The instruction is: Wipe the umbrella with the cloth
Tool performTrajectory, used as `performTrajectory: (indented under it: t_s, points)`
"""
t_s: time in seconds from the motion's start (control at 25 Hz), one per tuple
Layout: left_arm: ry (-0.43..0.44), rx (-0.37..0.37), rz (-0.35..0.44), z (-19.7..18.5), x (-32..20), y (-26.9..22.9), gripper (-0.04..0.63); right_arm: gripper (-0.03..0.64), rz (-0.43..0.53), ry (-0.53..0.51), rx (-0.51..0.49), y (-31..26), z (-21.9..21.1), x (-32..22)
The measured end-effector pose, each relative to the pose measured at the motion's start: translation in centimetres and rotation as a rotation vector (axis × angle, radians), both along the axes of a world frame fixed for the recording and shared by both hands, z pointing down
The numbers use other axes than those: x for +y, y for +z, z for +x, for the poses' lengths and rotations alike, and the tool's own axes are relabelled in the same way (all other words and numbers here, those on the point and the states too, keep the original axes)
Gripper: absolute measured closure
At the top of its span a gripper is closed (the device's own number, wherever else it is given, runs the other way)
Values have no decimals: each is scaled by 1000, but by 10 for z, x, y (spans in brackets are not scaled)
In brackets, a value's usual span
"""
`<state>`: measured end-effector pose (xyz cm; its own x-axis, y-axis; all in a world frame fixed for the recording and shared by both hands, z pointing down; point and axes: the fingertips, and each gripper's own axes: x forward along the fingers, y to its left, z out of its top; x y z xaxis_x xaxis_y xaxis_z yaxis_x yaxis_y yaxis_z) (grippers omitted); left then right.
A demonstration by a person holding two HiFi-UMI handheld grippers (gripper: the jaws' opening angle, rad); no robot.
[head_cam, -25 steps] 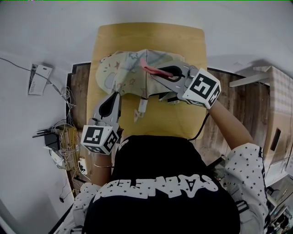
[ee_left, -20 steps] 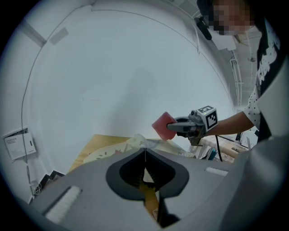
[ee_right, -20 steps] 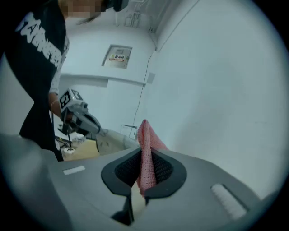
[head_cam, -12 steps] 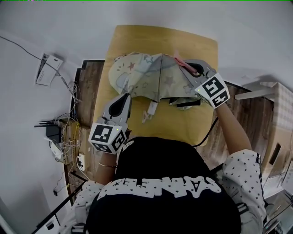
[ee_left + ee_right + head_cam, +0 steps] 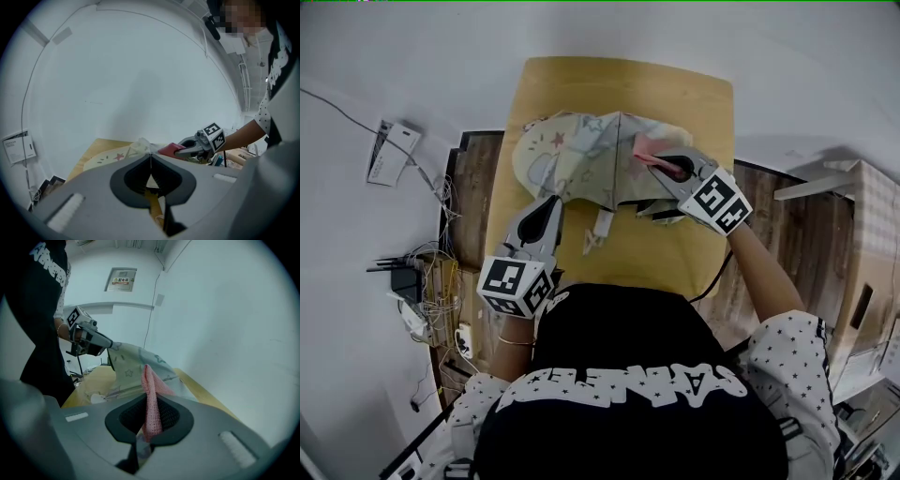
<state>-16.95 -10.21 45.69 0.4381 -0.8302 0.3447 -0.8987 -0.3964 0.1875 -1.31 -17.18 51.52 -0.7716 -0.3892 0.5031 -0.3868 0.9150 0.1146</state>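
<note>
So I was standing right there. The umbrella (image 5: pixel 567 159) lay opened out on the far half of the wooden desk (image 5: pixel 628 84). It was a pale one with little stars and doodles printed on it, canopy side up. The person (image 5: pixel 628 375), in a black shirt with white lettering, was leaning over the near end of the desk with a tool in each hand.

The left hand-held gripper (image 5: pixel 551 201) had its jaws pressed together on the near-left edge of the canopy. It was pinching the fabric and holding that bit of the rim up off the desk.

The right hand-held gripper (image 5: pixel 658 159) was clamped on the cloth (image 5: pixel 152 411), a pink waffle-textured rag. The rag was bunched between the jaws with a tuft sticking out past the tips. That tuft sat over the right side of the canopy, just beside the ridge running through the middle. Honestly couldn't tell how hard it was pressing on the fabric.

The two tools were well apart, one on each side of the umbrella. A black-and-white marker cube (image 5: pixel 714 202) sat at the back of each. Something pale (image 5: pixel 600 225) poked out from under the near edge of the canopy, strap or handle, I couldn't say. Off to the left there was a tangle of cables (image 5: pixel 427 281) on the floor.
</note>
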Motion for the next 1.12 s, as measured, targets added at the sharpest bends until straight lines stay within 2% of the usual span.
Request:
performTrajectory:
  t_s: [1.12]
  points:
    - [93,14,2,29,-9,1,591,583,-165,-147,-34,21,-19,93]
